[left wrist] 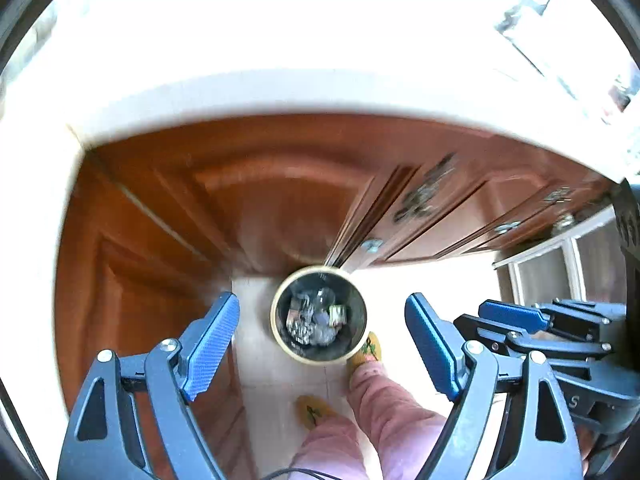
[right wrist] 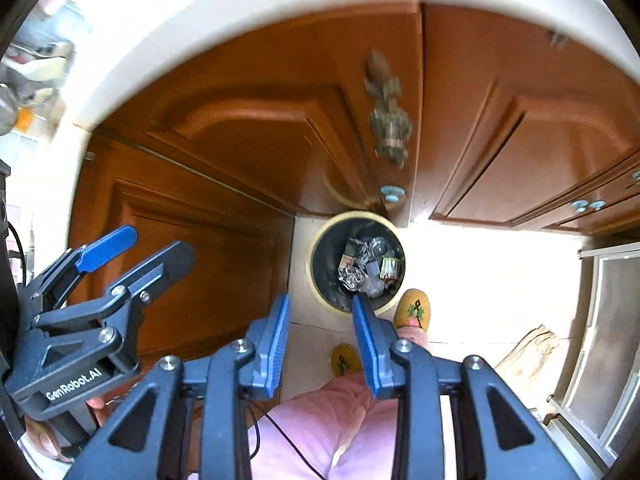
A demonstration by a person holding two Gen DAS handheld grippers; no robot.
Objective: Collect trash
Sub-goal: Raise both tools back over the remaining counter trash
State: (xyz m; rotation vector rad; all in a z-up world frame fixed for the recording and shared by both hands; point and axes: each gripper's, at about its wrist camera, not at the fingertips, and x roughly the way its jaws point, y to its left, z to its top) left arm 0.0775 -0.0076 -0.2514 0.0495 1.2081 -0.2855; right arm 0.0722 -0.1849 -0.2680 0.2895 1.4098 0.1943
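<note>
Wooden cabinet doors (right wrist: 224,152) rise behind the trash bin (left wrist: 319,313), which stands upright on pale floor, mouth straight up at me, already holding crumpled scraps. My left claw (left wrist: 322,344) gapes wide and empty right above the bin; my right claw (right wrist: 320,340) is parted, empty too. I'd stay centred over the rim before releasing anything.

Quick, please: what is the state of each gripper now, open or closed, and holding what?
Left gripper: open, holding nothing.
Right gripper: open, holding nothing.
</note>
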